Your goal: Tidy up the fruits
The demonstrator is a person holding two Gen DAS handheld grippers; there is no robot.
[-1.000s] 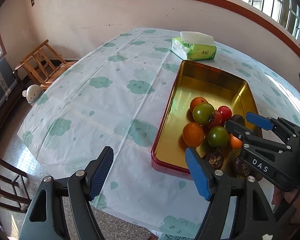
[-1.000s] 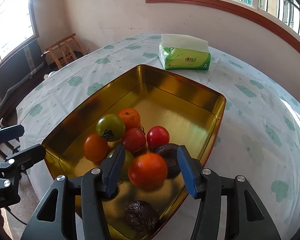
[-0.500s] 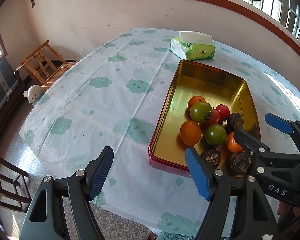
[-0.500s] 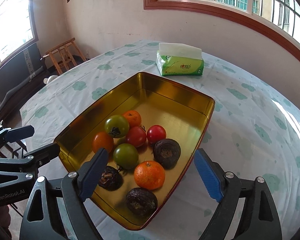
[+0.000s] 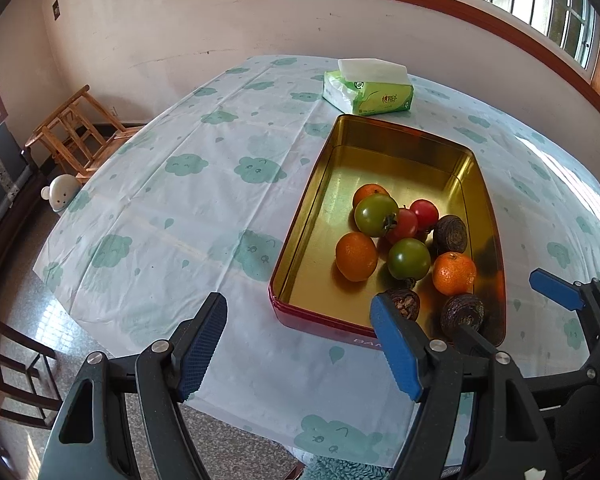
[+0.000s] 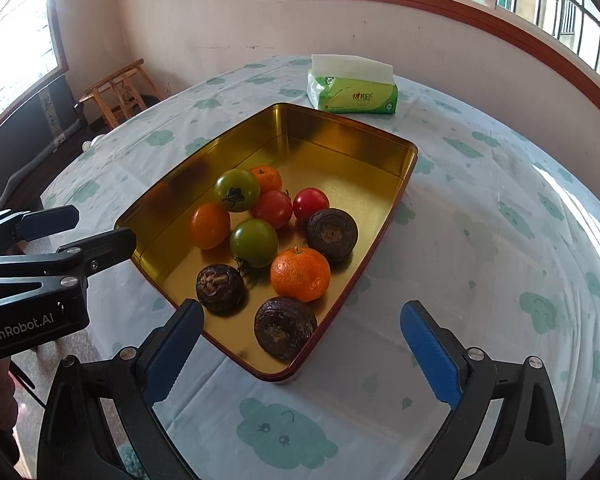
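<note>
The right tongs [image 6: 300, 356] have just spread wide, releasing the round orange tangerine [image 6: 300, 274] into the gold-lined rectangular metal tin [image 6: 342, 142] among the other fruit, so that placement looks finished, while the left tongs [image 5: 298, 346] hang released and empty

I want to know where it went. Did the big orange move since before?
Yes. The orange was between the right gripper's just-opened jaws; now it sits in the tin, nearer the tissues.
</note>
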